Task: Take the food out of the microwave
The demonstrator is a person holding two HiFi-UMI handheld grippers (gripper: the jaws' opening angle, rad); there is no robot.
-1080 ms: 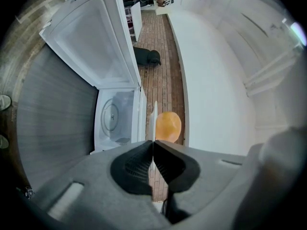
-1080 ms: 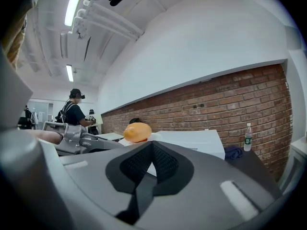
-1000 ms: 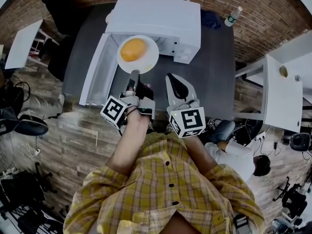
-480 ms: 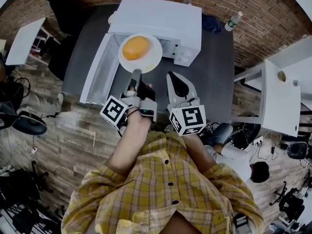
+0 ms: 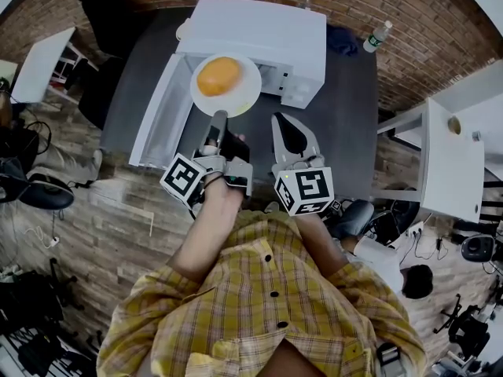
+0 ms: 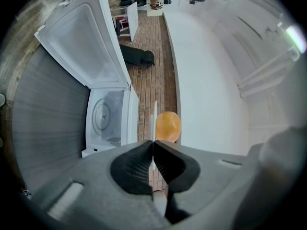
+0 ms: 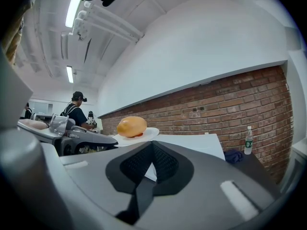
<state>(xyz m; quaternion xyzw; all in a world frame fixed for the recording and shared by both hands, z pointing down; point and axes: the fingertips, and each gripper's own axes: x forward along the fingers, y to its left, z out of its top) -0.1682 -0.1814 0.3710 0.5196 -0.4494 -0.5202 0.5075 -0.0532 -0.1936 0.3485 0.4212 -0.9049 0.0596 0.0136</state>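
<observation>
Your left gripper [image 5: 218,118] is clamped on the near rim of the white plate [image 5: 246,94], its jaws pinched flat on the edge. Your right gripper [image 5: 280,124], at its 3 o'clock, has its jaws together on nothing and hangs just beside the plate without touching it. The food [image 5: 218,75], a round orange bun, sits on the plate toward 12 o'clock, away from the pinch. The plate hangs in front of the white microwave [image 5: 271,26], whose door [image 5: 156,112] stands open at the plate's 9 o'clock over the dark table [image 5: 350,124]. The plate seems clear of the cavity, though the steep downward view makes its height hard to judge.

The risk lies in that single rim grip. The bun's weight sits beyond the jaws, so a quick swing or a tilt of the wrist could tip the plate, roll the bun off or slide the rim free. A drift toward 9 o'clock could knock the door.

Against the frame a second ago, little differs: the plate and both grippers keep nearly the same places.
</observation>
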